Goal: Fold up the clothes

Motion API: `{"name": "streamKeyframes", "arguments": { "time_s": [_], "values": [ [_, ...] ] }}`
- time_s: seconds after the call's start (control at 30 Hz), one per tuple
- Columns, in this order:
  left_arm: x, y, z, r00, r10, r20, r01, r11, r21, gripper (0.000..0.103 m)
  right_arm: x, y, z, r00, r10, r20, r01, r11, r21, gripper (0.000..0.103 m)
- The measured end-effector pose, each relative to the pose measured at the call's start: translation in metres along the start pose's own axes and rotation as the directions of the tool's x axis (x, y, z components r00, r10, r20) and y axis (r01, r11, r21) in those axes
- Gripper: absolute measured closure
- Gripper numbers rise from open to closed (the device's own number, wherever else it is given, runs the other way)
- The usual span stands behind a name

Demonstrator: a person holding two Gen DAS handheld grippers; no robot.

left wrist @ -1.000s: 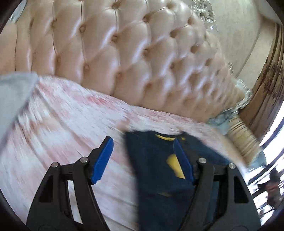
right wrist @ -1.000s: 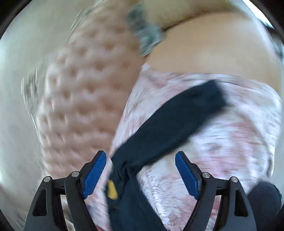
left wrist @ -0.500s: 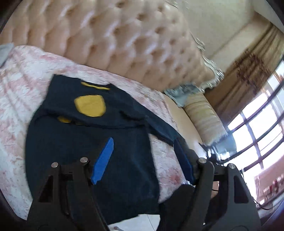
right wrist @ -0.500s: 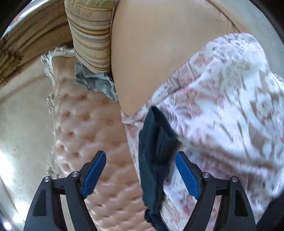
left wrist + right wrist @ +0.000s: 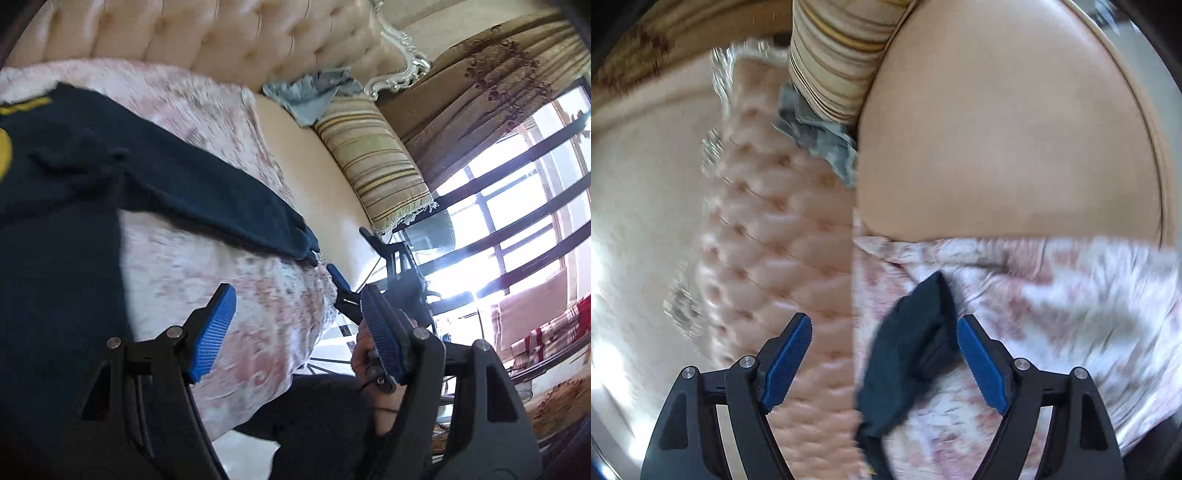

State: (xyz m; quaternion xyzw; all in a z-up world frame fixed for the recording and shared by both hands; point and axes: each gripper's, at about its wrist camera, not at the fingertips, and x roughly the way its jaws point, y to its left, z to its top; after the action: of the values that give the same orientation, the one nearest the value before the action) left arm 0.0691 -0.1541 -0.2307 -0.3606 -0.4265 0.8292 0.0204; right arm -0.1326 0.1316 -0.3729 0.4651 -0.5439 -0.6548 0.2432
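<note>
Since the earlier frames the left wrist view has swung from the body of the dark navy knitted sweater with yellow patches [image 5: 66, 206] toward the end of the sofa, so that the sweater's sleeve and the window now fill the middle and right, while the right wrist view has dropped closer to the sleeve's cuff. At far left in the left view the sweater lies spread on the pink-and-white patterned plush cover [image 5: 229, 280] that drapes the seat, one long sleeve [image 5: 221, 199] stretched out to the cover's edge. The left gripper [image 5: 299, 332] hangs above the cover with its blue-padded jaws standing wide apart and nothing between them. Just beyond its right finger a hand [image 5: 365, 354] grasps the right gripper [image 5: 341, 282], whose pad sits just beside the sleeve's end. Further right come the cream padded sofa arm [image 5: 314, 177], a crumpled grey-blue cloth [image 5: 310, 92], a beige striped cushion [image 5: 373, 162], brown patterned curtains [image 5: 491, 81] and a bright barred window [image 5: 517, 206]. In the right view, the pink tufted backrest [image 5: 783, 266] is at left; the right gripper [image 5: 884, 354] is open, the bunched cuff [image 5: 916, 347] lying between its fingers, near the right pad, though whether it touches cannot be told.
</note>
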Motion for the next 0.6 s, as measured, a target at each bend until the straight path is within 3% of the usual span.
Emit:
{"name": "streamKeyframes", "arguments": {
  "time_s": [0.1, 0.2, 0.6],
  "values": [
    [0.022, -0.009, -0.002, 1.000, -0.001, -0.026, 0.001, 1.000, -0.005, 0.030, 0.017, 0.005, 0.000, 0.996, 0.004, -0.093, -0.006, 1.000, -0.026, 0.020],
    [0.024, -0.011, -0.005, 0.999, 0.007, -0.037, -0.007, 1.000, 0.002, 0.030, 0.023, 0.012, 0.001, 0.996, -0.030, -0.089, 0.023, 0.997, -0.076, 0.020],
    [0.017, 0.008, -0.001, 1.000, 0.019, -0.017, -0.020, 0.999, -0.037, 0.030, 0.049, 0.008, 0.014, 0.989, -0.060, -0.137, 0.048, 0.995, -0.092, 0.020]
  ]
}}
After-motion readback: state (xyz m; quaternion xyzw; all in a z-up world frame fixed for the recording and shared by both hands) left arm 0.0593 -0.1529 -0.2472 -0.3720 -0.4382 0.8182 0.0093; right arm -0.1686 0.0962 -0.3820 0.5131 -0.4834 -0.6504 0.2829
